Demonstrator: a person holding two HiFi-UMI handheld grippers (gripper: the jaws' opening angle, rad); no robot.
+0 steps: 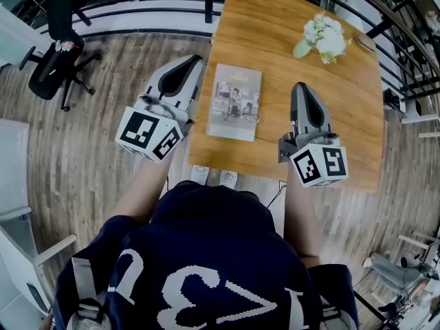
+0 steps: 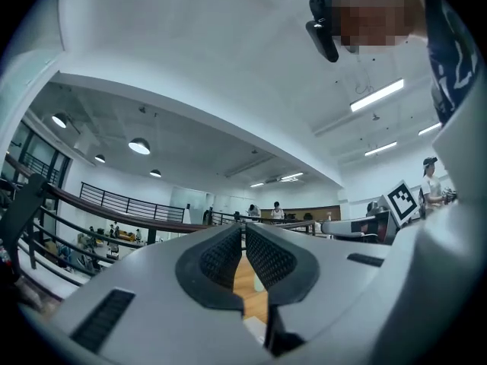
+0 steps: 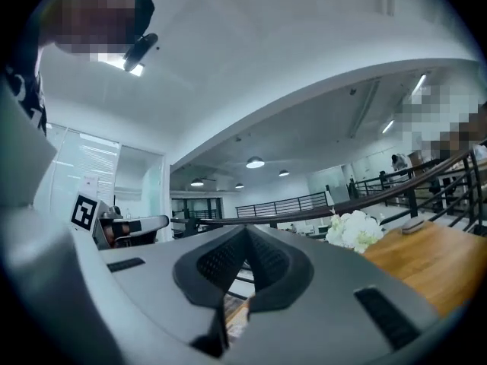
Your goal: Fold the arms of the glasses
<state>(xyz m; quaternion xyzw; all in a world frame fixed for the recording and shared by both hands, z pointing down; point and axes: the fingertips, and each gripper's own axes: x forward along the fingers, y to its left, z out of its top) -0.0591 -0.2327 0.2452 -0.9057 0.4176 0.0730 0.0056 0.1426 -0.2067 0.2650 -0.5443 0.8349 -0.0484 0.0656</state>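
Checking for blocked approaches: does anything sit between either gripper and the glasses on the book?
Nothing visible does. The glasses lie in the open on the book, with the left gripper on one side and the right gripper on the other, both shut and empty. The flowers stand farther back on the table, off both paths.

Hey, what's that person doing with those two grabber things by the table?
A person holds a gripper in each hand, raised near a wooden table. The left gripper and the right gripper are both shut and empty, touching nothing. Between them on the table lies a booklet with a pair of glasses resting on it. The glasses look too small to tell whether their arms are folded. A bunch of white flowers sits farther back.
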